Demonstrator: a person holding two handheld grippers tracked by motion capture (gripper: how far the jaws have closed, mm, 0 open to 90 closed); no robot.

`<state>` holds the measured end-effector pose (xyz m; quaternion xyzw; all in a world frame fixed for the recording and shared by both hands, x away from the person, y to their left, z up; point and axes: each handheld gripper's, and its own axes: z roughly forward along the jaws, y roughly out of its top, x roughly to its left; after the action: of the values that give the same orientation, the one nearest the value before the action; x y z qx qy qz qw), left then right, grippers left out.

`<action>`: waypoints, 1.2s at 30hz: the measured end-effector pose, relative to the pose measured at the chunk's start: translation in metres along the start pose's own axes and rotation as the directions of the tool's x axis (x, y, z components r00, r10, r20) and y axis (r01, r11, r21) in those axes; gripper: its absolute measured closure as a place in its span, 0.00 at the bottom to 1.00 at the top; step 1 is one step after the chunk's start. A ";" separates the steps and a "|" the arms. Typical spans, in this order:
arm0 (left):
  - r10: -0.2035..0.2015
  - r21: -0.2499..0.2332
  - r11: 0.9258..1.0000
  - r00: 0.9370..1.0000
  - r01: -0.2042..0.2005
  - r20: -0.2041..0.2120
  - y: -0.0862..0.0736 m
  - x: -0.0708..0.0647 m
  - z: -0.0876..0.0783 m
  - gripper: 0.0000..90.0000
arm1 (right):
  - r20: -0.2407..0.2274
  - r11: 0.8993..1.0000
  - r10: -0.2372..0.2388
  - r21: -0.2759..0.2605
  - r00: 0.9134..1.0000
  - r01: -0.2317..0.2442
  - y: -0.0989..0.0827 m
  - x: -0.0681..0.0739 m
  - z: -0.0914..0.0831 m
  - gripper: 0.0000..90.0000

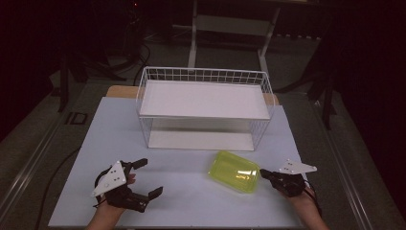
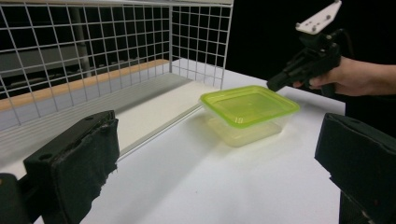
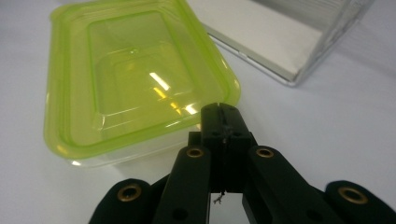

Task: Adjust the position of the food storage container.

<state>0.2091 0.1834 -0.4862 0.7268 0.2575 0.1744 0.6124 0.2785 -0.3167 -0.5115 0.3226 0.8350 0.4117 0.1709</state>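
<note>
One pale table in a dark room, left gripper fingers spread, right gripper fingers pressed together beside the yellow-green container.

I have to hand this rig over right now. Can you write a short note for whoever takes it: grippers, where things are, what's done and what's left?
Left gripper: open, holding nothing, resting on the table.
Right gripper: jaws shut, tips at the rim of the yellow-lidded container; whether they pinch the lid edge is unclear.
Container: lid on, on the table in front of the white wire rack.
Done: right gripper brought to the container.
Left: probably moving the container, perhaps into the rack.
</note>
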 end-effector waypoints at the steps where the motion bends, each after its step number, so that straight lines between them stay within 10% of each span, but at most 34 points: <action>1: 0.002 0.001 1.000 1.000 -0.002 0.000 0.000 0.000 0.000 0.00 | -0.008 1.000 -0.008 -0.003 1.000 0.008 0.006 0.000 0.008 1.00; 21: 0.009 0.011 1.000 1.000 -0.009 0.015 -0.001 -0.003 0.002 0.00 | -0.058 0.997 -0.081 -0.003 0.995 0.081 0.048 0.016 0.060 1.00; 36: 0.007 0.008 1.000 1.000 -0.007 0.008 -0.002 -0.003 -0.001 0.00 | -0.068 0.998 -0.071 -0.008 0.995 0.070 0.040 0.024 0.051 1.00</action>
<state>0.2061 0.1828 -0.4877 0.7308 0.2529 0.1727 0.6100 0.3052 -0.2532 -0.5112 0.2783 0.8500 0.4186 0.1577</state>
